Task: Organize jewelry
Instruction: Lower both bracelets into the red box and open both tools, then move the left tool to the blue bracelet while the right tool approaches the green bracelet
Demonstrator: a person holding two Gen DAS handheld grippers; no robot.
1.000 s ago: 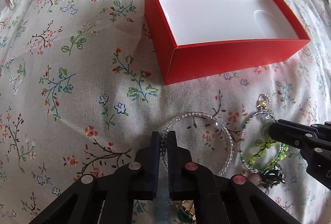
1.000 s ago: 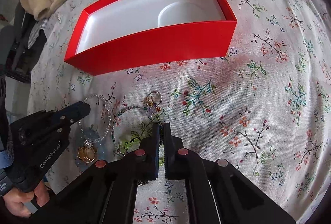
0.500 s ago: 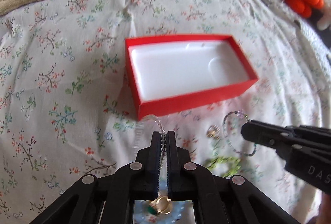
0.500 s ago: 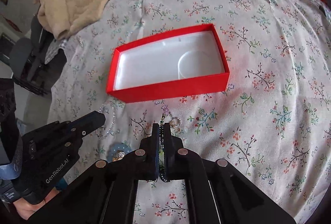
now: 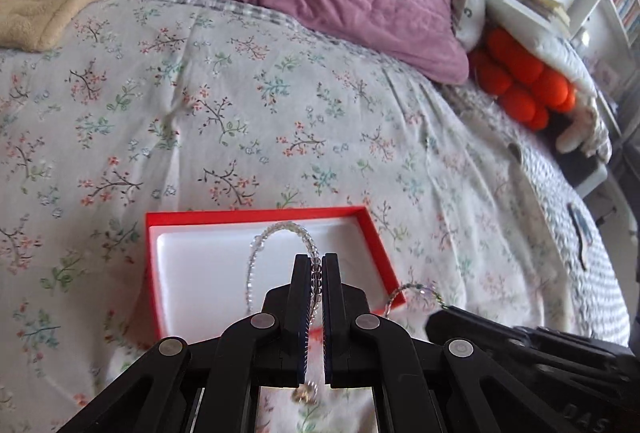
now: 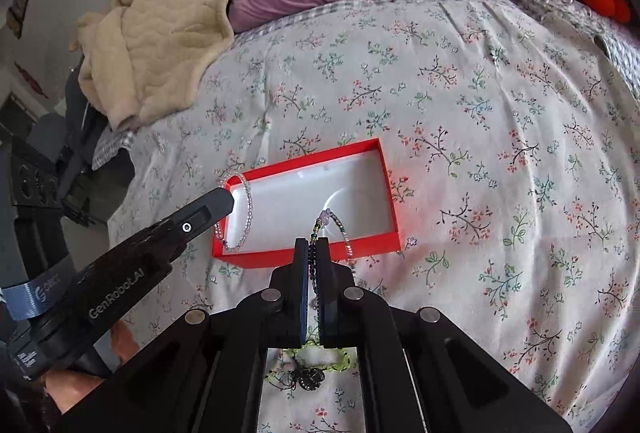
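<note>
Two bracelets are each partly hidden behind the black fingers that grip them. In the left wrist view, the lower part of the clear bracelet [image 5: 280, 245] runs down between the fingers, and a small gold charm [image 5: 305, 395] below them is blurred. The right tool [image 5: 444, 311] enters from the lower right, cut off by the frame. In the right wrist view, the dark bracelet [image 6: 338, 229] drops out of sight between the fingers, and a green beaded piece [image 6: 312, 365] with a dark charm on the bed [image 6: 480, 113] shows only through the gap beneath.

The left tool [image 5: 316, 275] is clamped on the clear bracelet, held above the red box [image 6: 280, 259]. The right tool [image 6: 314, 253] is clamped on the dark bracelet, near the box's front edge.
</note>
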